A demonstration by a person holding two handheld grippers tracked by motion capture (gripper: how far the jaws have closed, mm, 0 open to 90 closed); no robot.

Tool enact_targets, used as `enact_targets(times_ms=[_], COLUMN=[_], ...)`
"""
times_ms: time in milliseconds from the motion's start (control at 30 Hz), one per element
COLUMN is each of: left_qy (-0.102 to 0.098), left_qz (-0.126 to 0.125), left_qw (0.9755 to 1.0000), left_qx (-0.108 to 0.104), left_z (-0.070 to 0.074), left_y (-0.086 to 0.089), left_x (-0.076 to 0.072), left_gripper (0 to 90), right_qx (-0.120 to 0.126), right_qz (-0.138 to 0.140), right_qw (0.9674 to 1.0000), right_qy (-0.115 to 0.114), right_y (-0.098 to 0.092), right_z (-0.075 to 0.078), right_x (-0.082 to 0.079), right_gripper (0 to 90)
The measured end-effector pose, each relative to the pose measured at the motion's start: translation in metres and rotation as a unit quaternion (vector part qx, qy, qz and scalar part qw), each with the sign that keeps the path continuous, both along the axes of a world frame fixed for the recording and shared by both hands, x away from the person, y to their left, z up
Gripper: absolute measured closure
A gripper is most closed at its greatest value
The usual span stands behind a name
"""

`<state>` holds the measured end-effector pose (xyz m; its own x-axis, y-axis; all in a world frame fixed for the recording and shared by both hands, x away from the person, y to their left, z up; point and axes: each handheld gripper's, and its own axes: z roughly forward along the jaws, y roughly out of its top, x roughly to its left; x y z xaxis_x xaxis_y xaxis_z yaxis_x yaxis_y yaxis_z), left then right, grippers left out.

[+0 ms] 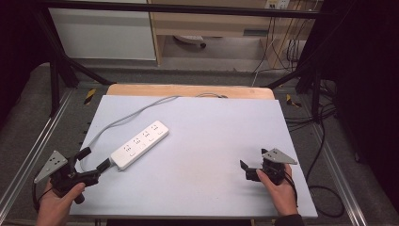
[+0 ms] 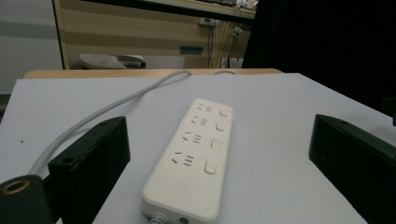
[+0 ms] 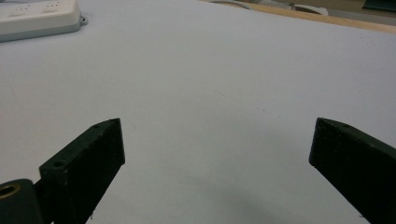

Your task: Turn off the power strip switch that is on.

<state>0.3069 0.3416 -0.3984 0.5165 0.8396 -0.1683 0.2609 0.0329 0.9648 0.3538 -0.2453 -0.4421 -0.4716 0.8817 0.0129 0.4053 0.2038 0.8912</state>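
One white plastic four-socket power strip (image 1: 139,144) with four switches is lying left of centre on the pale grey desk (image 1: 211,141), its grey cable (image 1: 127,117) trailing back. The left gripper (image 1: 94,160) is holding its fingers open just before it; the right gripper (image 1: 251,165) is resting open well apart; no readable writing

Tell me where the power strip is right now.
The white power strip lies flat on the left half of the grey table in the high view, angled, its near end just ahead of the open left gripper; its grey cord trails toward the far edge.
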Motion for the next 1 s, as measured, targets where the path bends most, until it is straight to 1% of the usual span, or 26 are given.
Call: enact_targets(times_ms=[67, 233, 333, 367, 500, 667, 733, 833, 900, 1000], left_qy=[0.0, -0.002, 0.001, 0.001, 0.007, 0.008, 0.007, 0.009, 0.012, 0.019], left_qz=[0.001, -0.008, -0.009, -0.009, -0.006, -0.005, -0.005, -0.006, -0.005, -0.004], left_qw=[1.0, 1.0, 0.9999, 0.9999, 0.9999, 1.0, 1.0, 0.9999, 0.9999, 0.9998], left_qx=[-0.001, 0.005, 0.007, 0.007, 0.005, 0.003, 0.001, 0.003, 0.005, 0.003], left_z=[0.001, 0.005, 0.006, 0.006, 0.005, 0.006, 0.007, 0.01, 0.012, 0.017], left_y=[-0.002, -0.01, -0.014, -0.014, -0.017, -0.016, -0.016, -0.017, -0.017, -0.018], left_x=[0.001, 0.002, 0.008, 0.008, 0.015, 0.02, 0.022, 0.025, 0.028, 0.035], left_gripper=[5.6, 5.7, 5.7, 5.8, 5.9, 5.9, 5.9, 6.3, 6.5, 7.0], right_qx=[-0.001, 0.0, -0.001, 0.0, 0.0, 0.001, 0.001, 0.002, 0.002, 0.002], right_qz=[0.001, 0.001, 0.001, 0.002, 0.002, 0.002, 0.001, 0.002, 0.003, 0.003], right_qw=[1.0, 1.0, 1.0, 1.0, 1.0, 1.0, 1.0, 1.0, 1.0, 1.0], right_qy=[0.001, -0.002, -0.001, -0.001, -0.001, 0.001, 0.001, 0.002, 0.002, 0.003], right_y=[0.0, 0.0, 0.0, 0.0, 0.001, 0.001, 0.0, 0.001, 0.001, 0.001], right_z=[0.0, 0.001, 0.0, 0.0, 0.0, 0.0, 0.0, 0.0, 0.001, 0.0], right_x=[0.0, -0.001, -0.001, -0.001, -0.001, -0.001, -0.001, -0.001, -0.001, -0.001], right_gripper=[3.8, 3.6, 3.6, 3.5, 3.4, 3.4, 3.4, 3.4, 3.4, 3.4])
